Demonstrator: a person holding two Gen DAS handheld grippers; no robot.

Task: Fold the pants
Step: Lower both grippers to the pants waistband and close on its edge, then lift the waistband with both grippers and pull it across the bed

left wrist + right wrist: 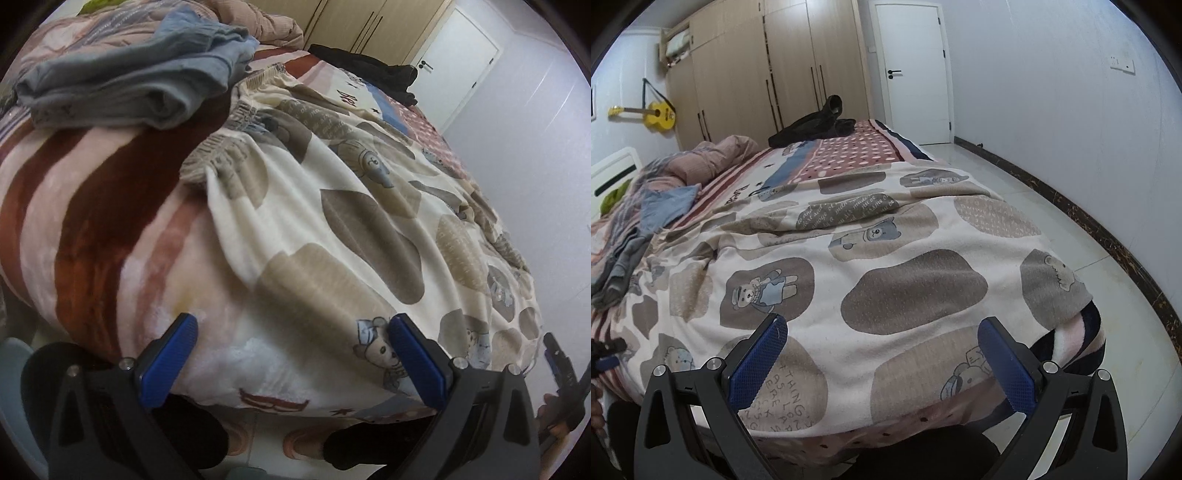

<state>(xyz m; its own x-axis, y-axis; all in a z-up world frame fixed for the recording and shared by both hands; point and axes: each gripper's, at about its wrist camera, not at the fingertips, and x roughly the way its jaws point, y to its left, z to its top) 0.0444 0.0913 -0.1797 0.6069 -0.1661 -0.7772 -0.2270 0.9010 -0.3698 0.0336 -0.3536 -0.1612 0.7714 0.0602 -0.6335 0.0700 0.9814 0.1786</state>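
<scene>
Cream fleece pants (332, 206) with brown blotches and teddy-bear prints lie spread on the bed; their gathered waistband (236, 122) points to the far left. The same pants (886, 258) fill the right wrist view. My left gripper (293, 332) is open and empty, hovering over the near edge of the pants at the bed's rim. My right gripper (882, 332) is open and empty over the leg part of the pants near the bed's corner. The right gripper also shows at the right edge of the left wrist view (561, 369).
The striped pink and brown blanket (92, 221) covers the bed. A crumpled grey-blue garment (140, 81) lies at the back left, a black garment (816, 125) at the far end. Wardrobes (768, 74), a white door (912, 74) and tiled floor (1052, 221) lie beyond.
</scene>
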